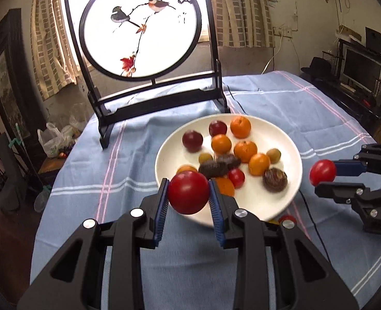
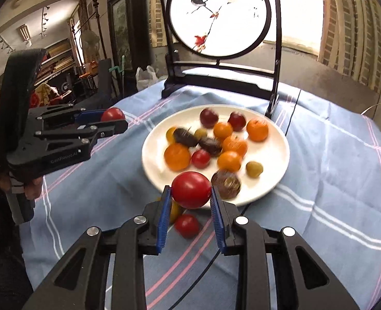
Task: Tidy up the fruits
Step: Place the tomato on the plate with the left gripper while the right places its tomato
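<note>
A white plate [image 1: 291, 152] [image 2: 273, 165] on the blue cloth holds oranges [image 1: 240, 127], dark red plums [image 1: 192, 141], small green fruits, dark brown pieces [image 1: 216, 167] and a small red tomato [image 2: 200, 158]. My left gripper [image 1: 189, 193] is shut on a red tomato [image 1: 188, 192] at the plate's near rim; it also shows in the right wrist view [image 2: 113, 118]. My right gripper [image 2: 191, 193] is shut on another red tomato [image 2: 191, 190] just before the plate; it shows in the left wrist view [image 1: 324, 178]. A red tomato [image 2: 186, 225] and a yellow fruit lie on the cloth beneath.
A black-framed round screen with painted birds [image 1: 141, 25] [image 2: 220, 15] stands on the table behind the plate. A thin black cable [image 2: 295, 103] runs across the blue striped tablecloth [image 1: 100, 160]. Room clutter lies beyond the table's edges.
</note>
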